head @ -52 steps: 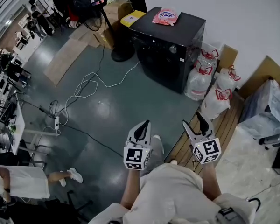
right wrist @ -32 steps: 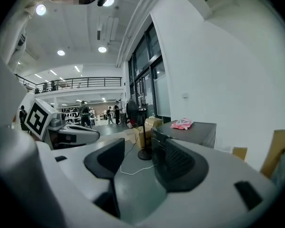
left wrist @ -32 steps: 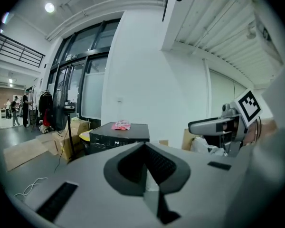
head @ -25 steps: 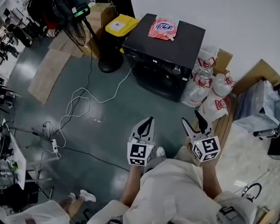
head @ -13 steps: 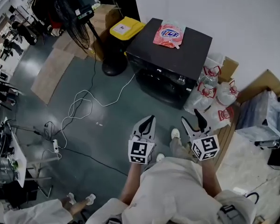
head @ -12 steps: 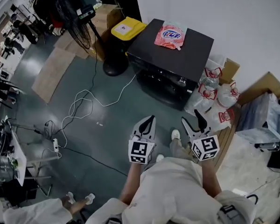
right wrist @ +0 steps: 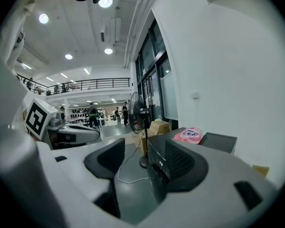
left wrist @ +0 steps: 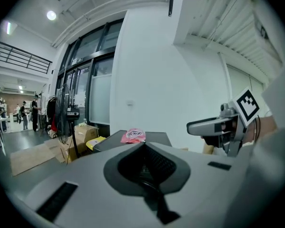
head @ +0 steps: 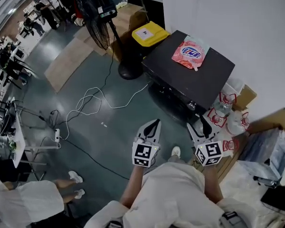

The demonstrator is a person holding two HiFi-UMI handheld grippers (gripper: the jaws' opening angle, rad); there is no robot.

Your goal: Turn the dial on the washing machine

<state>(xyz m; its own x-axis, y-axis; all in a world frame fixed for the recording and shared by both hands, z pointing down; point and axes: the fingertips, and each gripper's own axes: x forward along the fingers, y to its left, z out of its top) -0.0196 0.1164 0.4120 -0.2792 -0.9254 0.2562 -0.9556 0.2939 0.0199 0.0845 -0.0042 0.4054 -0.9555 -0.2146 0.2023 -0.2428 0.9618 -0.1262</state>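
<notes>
The black washing machine [head: 194, 82] stands against the white wall with a pink bag [head: 190, 54] lying on its top. Its dial [head: 193, 107] shows as a small pale knob on the front panel, just beyond my right gripper [head: 199, 125]. That gripper is open and holds nothing; between its jaws I see the machine's front [right wrist: 156, 161]. My left gripper [head: 153, 124] is shut and empty, hanging over the floor to the left of the machine. Both grippers are apart from the machine. From the left gripper view, the machine's top [left wrist: 154, 137] and the pink bag [left wrist: 133, 135] lie ahead.
A standing fan [head: 98, 11] and a yellow-lidded bin [head: 149, 33] are left of the machine. White cable [head: 92, 101] loops over the floor to a power strip [head: 57, 136]. Tied plastic bags [head: 229, 121] crowd the machine's right side. A person [head: 23, 198] is at lower left.
The washing machine has come closer, and its front now lies just beyond the right gripper's tips. Both grippers keep the same pose, left shut and right open.
</notes>
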